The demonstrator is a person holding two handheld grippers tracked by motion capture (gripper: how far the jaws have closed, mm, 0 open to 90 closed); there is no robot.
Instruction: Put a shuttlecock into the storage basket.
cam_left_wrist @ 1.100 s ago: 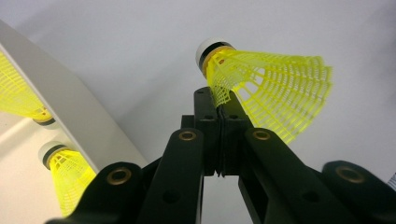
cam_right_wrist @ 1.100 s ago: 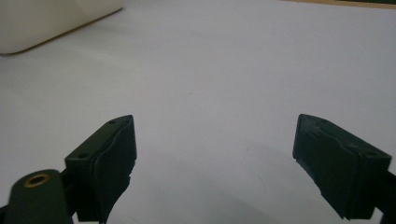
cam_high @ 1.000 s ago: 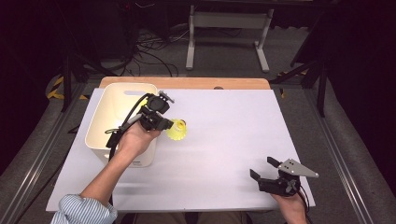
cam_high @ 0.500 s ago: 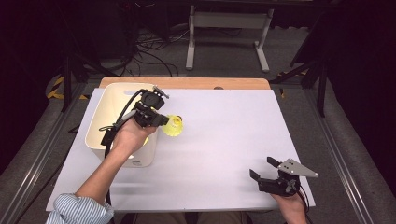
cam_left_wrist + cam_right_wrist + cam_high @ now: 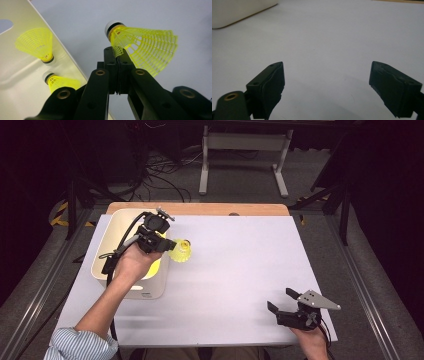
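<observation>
Work in hand: moving yellow shuttlecocks into the white bin [image 5: 150, 292], as I judge it from how things lie.

Left gripper [image 5: 167, 246]: clenched on the skirt edge of a yellow shuttlecock [image 5: 181, 251]; in the left gripper view the jaws stand pressed together with the mesh of that shuttlecock [image 5: 142, 47] pinched at their tips [image 5: 117, 60].

Held shuttlecock: just outside the bin's right wall, above the table [image 5: 240, 270], cork end pointing away from the person.

What has just changed: over the last second the left hand has drifted a little toward the bin, and the shuttlecock has come with it, from farther out over the table to right beside the bin's rim. The grip has not altered.

What that means: the carry looks nearly done; the shuttlecock has yet to cross the rim, so the release is not due yet.

Already in the bin: two more shuttlecocks, an upper one [image 5: 37, 45] and a lower one [image 5: 60, 81], lying on the bin floor close to the near wall.

Right gripper [image 5: 285, 305]: released, jaws spread wide with nothing between them, resting far from the bin at the table's near right corner; it has kept its place.

Next step, by my reading: carry the shuttlecock over the rim, then let go.
</observation>
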